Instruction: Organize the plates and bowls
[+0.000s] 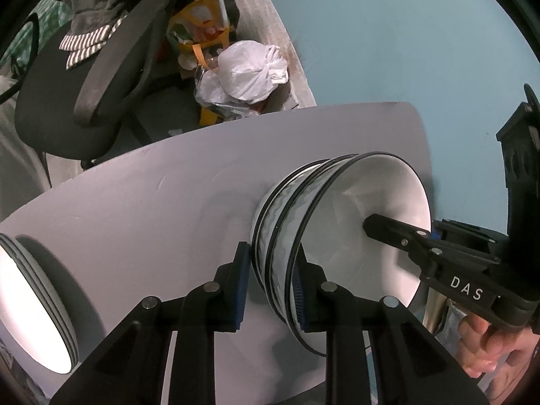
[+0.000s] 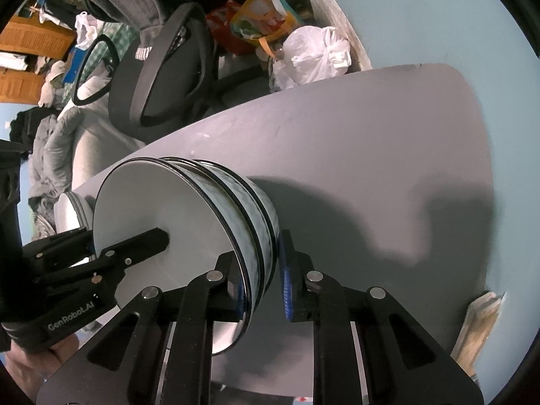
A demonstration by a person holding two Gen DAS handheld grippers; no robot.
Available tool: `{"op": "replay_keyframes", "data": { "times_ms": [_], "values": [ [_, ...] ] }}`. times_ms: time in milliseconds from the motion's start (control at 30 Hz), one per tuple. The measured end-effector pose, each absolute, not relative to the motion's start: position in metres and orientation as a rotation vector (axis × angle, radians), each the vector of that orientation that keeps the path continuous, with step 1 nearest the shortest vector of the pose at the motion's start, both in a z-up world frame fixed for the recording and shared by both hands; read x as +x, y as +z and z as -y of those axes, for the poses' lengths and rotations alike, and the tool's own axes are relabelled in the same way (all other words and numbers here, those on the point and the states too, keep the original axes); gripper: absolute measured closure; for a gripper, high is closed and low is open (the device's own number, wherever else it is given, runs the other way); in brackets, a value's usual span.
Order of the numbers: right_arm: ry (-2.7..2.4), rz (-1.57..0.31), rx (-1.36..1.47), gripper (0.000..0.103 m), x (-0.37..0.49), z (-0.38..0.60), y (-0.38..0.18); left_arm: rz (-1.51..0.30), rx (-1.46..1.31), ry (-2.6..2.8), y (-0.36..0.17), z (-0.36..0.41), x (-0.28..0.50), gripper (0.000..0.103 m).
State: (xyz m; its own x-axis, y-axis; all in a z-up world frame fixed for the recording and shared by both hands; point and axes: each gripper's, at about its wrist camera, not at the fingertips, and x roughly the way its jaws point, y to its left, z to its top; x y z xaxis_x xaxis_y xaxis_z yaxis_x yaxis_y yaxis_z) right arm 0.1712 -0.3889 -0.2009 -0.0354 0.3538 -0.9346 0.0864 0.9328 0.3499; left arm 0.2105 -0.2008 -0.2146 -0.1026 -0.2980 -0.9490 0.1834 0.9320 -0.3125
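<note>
Lived-in home room, bedroom-like. Black office chair (image 1: 84, 77) draped with clothes (image 1: 91, 3), tied white plastic bag (image 1: 251, 71) and yellow shopping bag (image 1: 202, 23) on the floor, light-blue wall (image 1: 405, 33), grey table (image 2: 354, 141), piled laundry (image 2: 50, 141), wooden furniture (image 2: 30, 40).

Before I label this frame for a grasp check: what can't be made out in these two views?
- Stack of bowls: how many are nested; only rims and bands show.
- Stack of plates: cut off by the left wrist view's left edge; in the right wrist view the bowls hide most of it.
- Right gripper: whether its outer pad touches the bowl wall.
- Person's hand: mostly hidden behind the gripper body.
</note>
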Motion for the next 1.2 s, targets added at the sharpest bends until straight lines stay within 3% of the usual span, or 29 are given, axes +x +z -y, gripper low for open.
{"op": "replay_keyframes", "data": {
  "times_ms": [567,1200],
  "values": [
    [0.268,-1.622,0.311,0.087,0.169,0.354,-0.194,-1.614,-0.131,-0.366,-0.205,0.164,0.203,0.081],
    [0.408,-1.606,0.17,0.087,0.173,0.252,-0.172,-1.537,-0.25,-0.222,-0.173,0.057,0.168,0.081]
  ]
}}
